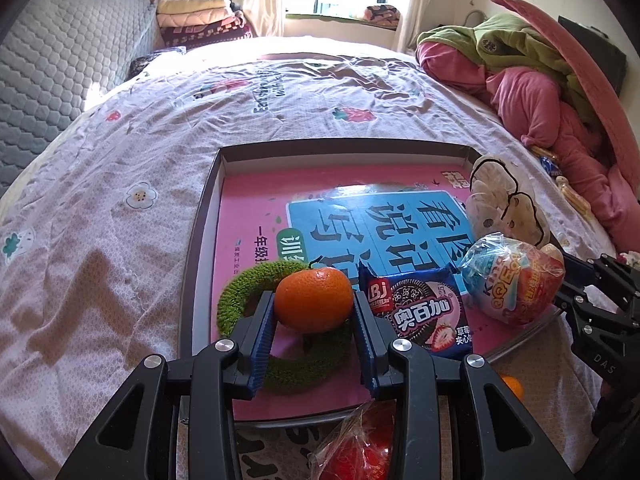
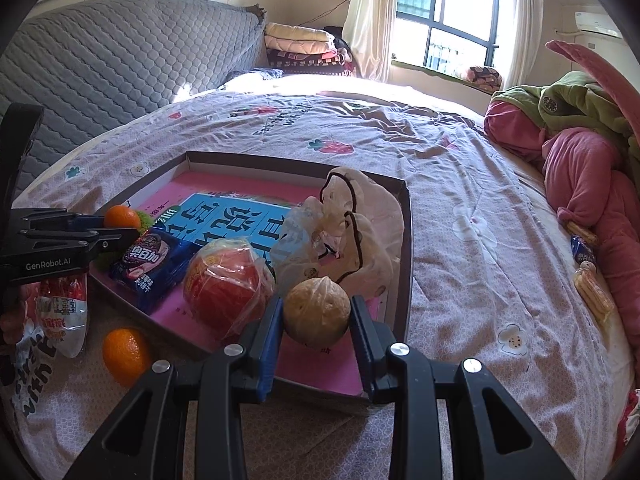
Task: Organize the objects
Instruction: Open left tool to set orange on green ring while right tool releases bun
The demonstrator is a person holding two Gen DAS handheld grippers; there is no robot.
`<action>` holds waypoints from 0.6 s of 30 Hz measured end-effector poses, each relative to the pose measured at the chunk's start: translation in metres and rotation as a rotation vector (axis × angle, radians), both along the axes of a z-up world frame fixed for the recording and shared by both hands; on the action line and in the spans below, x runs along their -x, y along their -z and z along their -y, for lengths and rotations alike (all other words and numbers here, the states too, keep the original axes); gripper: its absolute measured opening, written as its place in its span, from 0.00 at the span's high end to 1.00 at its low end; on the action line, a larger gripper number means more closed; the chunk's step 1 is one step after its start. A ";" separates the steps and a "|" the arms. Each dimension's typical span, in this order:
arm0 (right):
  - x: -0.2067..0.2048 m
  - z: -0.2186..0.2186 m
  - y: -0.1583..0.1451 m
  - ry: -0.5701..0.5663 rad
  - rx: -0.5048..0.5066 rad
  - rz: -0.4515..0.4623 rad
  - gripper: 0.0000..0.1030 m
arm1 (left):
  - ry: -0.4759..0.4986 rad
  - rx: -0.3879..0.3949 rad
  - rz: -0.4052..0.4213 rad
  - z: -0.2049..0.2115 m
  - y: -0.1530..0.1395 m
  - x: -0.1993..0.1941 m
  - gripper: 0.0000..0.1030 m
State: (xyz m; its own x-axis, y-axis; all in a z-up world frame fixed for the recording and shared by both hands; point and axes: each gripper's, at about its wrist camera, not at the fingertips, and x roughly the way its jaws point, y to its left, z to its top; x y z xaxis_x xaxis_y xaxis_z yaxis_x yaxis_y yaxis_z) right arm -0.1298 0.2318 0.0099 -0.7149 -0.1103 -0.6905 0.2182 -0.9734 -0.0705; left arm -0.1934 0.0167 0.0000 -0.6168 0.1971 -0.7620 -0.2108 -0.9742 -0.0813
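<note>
So our left gripper [image 1: 314, 308] has its blue pads clamped on a mandarin orange [image 1: 314, 299], held over the near left part of the shallow box tray [image 1: 200, 240], right above a green fuzzy ring [image 1: 240, 288] lying on the pink book that lines the tray bottom. Our right gripper [image 2: 317, 316] is squeezed onto a round tan walnut-looking thing [image 2: 317, 310] in a thin clear wrap, sitting at the tray's near right corner. Between the two we've got a blue cookie packet [image 2: 150, 266] and a red-and-blue bagged snack [image 2: 228, 280], and behind the walnut a crumpled white plastic bag [image 2: 360, 224] leans on the tray's right wall. The far half of the tray is bare pink book cover. Outside the near edge, a second mandarin [image 2: 126, 356] and a red-printed clear packet [image 2: 66, 312] lie on the floral bedsheet [image 2: 460, 184], which spreads wide open to the right and far side.
</note>
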 end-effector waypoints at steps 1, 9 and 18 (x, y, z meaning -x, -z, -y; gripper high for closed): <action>0.001 0.001 0.001 -0.003 0.001 0.005 0.67 | -0.001 0.003 -0.001 -0.001 0.000 0.000 0.63; 0.003 0.000 0.002 -0.006 0.024 0.010 0.67 | 0.003 0.014 -0.002 -0.003 0.000 -0.001 0.63; 0.004 -0.001 0.002 -0.003 0.037 0.022 0.67 | 0.006 0.011 -0.006 -0.005 -0.002 -0.003 0.63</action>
State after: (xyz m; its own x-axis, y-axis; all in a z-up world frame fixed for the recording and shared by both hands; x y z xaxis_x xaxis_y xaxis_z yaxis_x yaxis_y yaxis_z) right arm -0.1337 0.2327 0.0077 -0.6991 -0.1386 -0.7014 0.2224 -0.9745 -0.0291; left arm -0.1908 0.0212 0.0018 -0.6200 0.1921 -0.7607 -0.2167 -0.9738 -0.0692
